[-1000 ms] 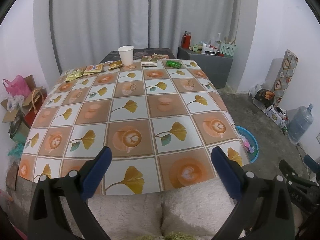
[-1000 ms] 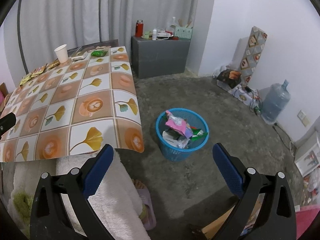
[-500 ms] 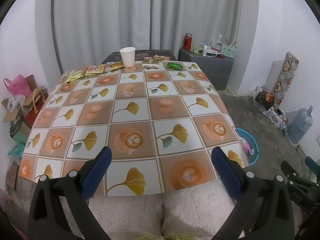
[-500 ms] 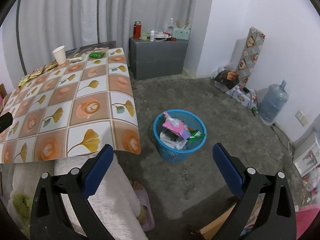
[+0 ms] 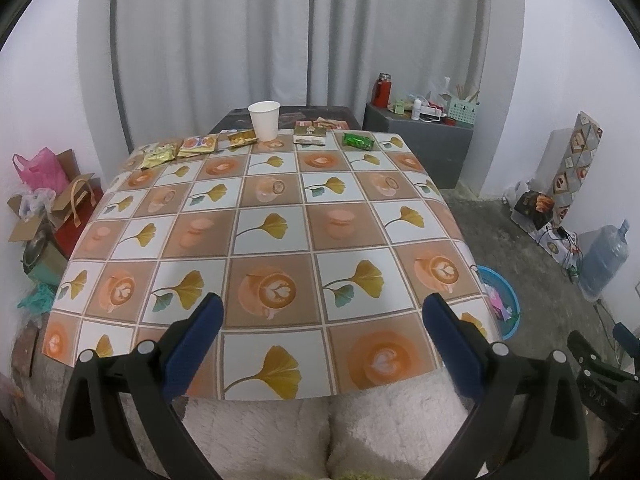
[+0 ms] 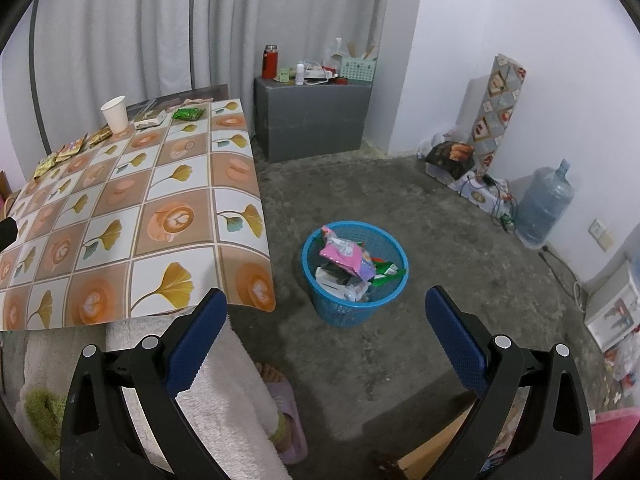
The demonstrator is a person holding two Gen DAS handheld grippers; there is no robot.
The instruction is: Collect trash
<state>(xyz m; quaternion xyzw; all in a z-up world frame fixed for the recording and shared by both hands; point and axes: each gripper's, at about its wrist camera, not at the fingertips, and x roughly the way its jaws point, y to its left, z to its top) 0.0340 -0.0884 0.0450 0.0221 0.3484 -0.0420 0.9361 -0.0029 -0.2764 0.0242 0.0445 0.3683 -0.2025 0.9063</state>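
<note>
Lying along the far edge of the surface (image 5: 280,240), the trash waits in a loose row: a green wrapper (image 5: 357,141) with its long axis running left to right, a flat packet (image 5: 310,135) just left of it lying the same way, then a white paper cup (image 5: 264,121) standing upright with its mouth up. Left of the cup sit a small gold wrapper (image 5: 242,139), an orange-and-yellow packet (image 5: 198,145) and a yellow-green packet (image 5: 157,156), each tilted a little toward the near-left. All are well apart from me. My left gripper (image 5: 320,318) hangs over the near edge, jaws spread wide and holding nothing. My right gripper (image 6: 325,314) hangs above the concrete floor, jaws likewise spread and empty, facing the blue basket (image 6: 352,308), which stands just beside the near-right corner, already part full of wrappers, a pink bag (image 6: 346,254) on top.
</note>
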